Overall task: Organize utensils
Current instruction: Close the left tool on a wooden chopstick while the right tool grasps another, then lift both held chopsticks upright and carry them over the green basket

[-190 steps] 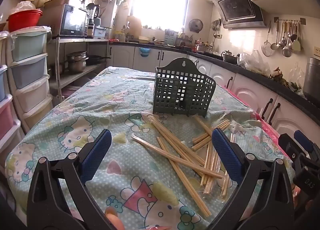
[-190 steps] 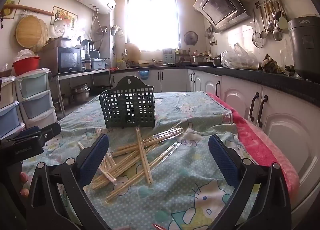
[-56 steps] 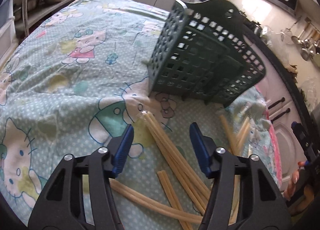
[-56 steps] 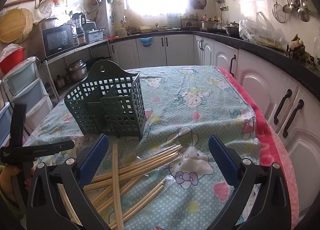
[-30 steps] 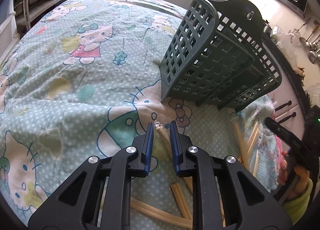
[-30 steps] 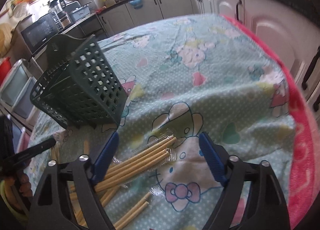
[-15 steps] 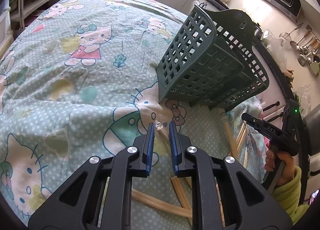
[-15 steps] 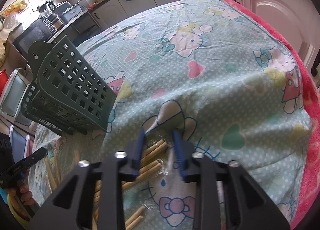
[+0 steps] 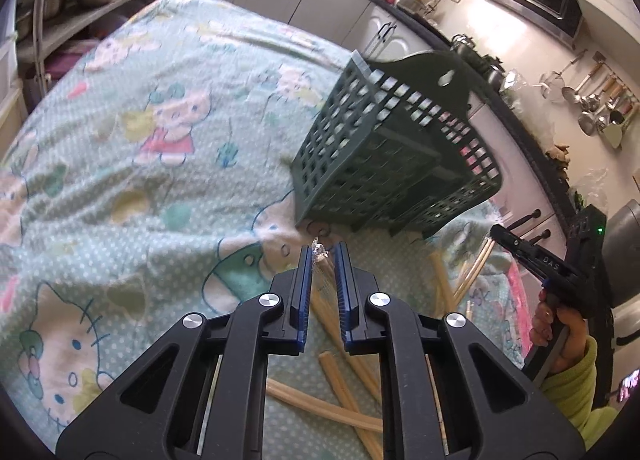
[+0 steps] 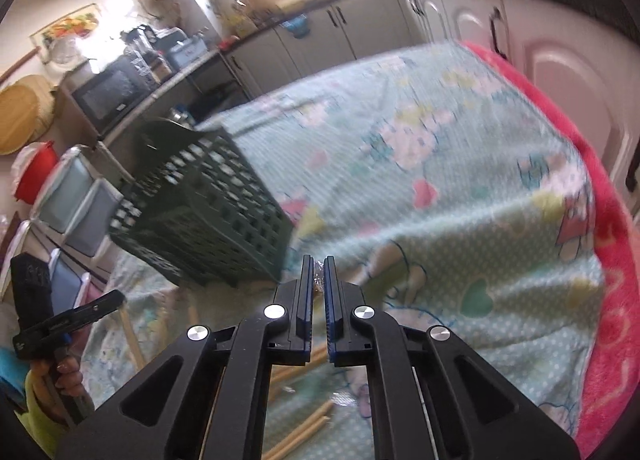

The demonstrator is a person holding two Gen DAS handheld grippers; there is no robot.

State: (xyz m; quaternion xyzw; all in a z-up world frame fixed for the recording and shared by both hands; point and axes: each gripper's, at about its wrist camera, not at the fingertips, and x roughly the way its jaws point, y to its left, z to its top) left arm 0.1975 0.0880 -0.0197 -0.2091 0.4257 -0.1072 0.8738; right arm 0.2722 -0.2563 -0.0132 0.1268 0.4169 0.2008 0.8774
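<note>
Nearest in the left wrist view, the left gripper [image 9: 321, 256] is clenched on a plastic-wrapped bundle of chopsticks [image 9: 320, 260] — its crinkled wrapper tip pokes out between the blue pads, and the bundle's long axis runs back along the fingers. More loose chopsticks [image 9: 340, 376] lie crossed on the tabletop [image 9: 120, 164] just below and to the right of that gripper, toward the right edge.

In the right wrist view, the right gripper [image 10: 319, 264] is likewise clamped on a second wrapped bundle [image 10: 319, 280], its wrapper end showing at the fingertips and its length pointing forward along the fingers; other sticks [image 10: 304, 428] lie beneath it.

Just beyond both grippers stands the green slotted holder [image 9: 392, 152], its open top leaning toward the right edge in the left wrist view. The cartoon-print cloth spreads bare to the left of it and on to the far edge — the widest open room. A pink blanket [image 10: 612, 300] lines the right edge, beside the cabinets.
</note>
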